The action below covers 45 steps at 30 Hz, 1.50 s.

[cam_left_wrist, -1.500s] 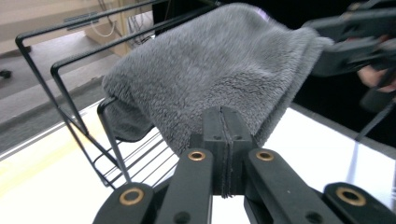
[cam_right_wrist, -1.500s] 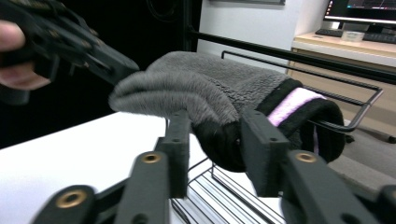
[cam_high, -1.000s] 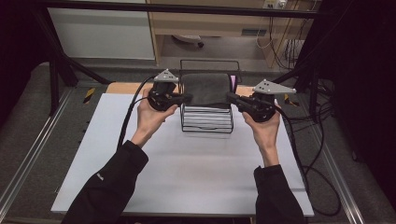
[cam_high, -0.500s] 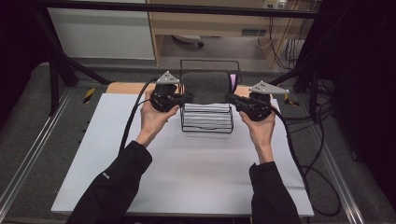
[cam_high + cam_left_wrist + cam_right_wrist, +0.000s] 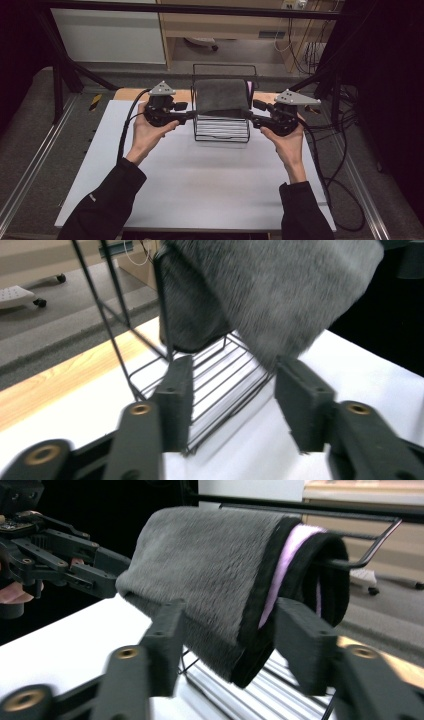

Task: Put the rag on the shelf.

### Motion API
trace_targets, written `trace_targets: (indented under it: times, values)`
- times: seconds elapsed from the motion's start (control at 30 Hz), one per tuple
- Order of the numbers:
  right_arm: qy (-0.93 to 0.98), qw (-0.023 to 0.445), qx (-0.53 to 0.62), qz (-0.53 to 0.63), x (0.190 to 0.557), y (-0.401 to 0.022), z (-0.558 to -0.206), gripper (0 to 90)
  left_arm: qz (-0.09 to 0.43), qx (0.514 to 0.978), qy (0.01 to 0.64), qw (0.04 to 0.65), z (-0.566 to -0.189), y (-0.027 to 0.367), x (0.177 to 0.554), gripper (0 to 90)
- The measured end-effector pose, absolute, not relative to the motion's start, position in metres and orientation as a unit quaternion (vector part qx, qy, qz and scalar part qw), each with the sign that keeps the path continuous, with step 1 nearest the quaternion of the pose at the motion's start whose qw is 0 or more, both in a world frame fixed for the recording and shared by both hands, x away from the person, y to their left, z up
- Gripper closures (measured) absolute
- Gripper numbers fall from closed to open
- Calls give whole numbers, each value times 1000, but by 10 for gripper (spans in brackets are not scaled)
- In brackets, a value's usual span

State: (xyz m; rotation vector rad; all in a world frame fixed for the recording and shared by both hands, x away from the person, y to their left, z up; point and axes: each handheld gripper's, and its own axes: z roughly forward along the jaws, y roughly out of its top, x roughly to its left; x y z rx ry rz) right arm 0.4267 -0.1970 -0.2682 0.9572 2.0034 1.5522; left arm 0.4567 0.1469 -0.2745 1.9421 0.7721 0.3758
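Clearly soft, light and floppy, the grey fleecy cloth with black-and-pink edging [image 5: 221,95] draped over the black wire rack [image 5: 221,131] on the white table [image 5: 200,185], best pinched at its hanging side hems, left gripper [image 5: 192,114] and right gripper [image 5: 251,117] both just opened, jaws apart, clamping nothing.

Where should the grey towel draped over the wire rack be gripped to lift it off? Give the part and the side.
Grip the grey towel at its two hanging front corners, one tool from each side: left tool, right tool. It is draped over the top bar of the wire rack, so its lower edge hangs free at the ends. Both tools' jaws have just been opening and stand beside those ends.
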Motion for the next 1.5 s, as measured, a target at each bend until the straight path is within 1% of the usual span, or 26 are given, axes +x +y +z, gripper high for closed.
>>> trace_targets:
  times: [0.07,0.13,0.3,0.5,0.57,0.83,1.07,1.5]
  values:
    - [726,211,347,555,424,-197,-269,326,160,798,319,486,-279,154,453,435]
    - [730,204,346,553,421,-197,-271,274,157,798,325,483,-283,163,449,363]
    - [737,203,347,543,413,-199,-277,161,161,799,328,477,-299,183,438,250]
    - [746,197,348,533,406,-204,-292,96,170,792,342,477,-320,205,424,138]
    - [746,189,353,532,404,-207,-299,87,170,792,347,472,-327,211,421,118]
    - [748,168,365,528,396,-215,-337,39,167,788,363,468,-363,230,404,92]
    - [759,144,374,514,387,-223,-374,17,160,796,376,448,-398,247,392,100]
    - [773,114,394,484,370,-249,-431,8,161,801,379,435,-433,279,375,104]
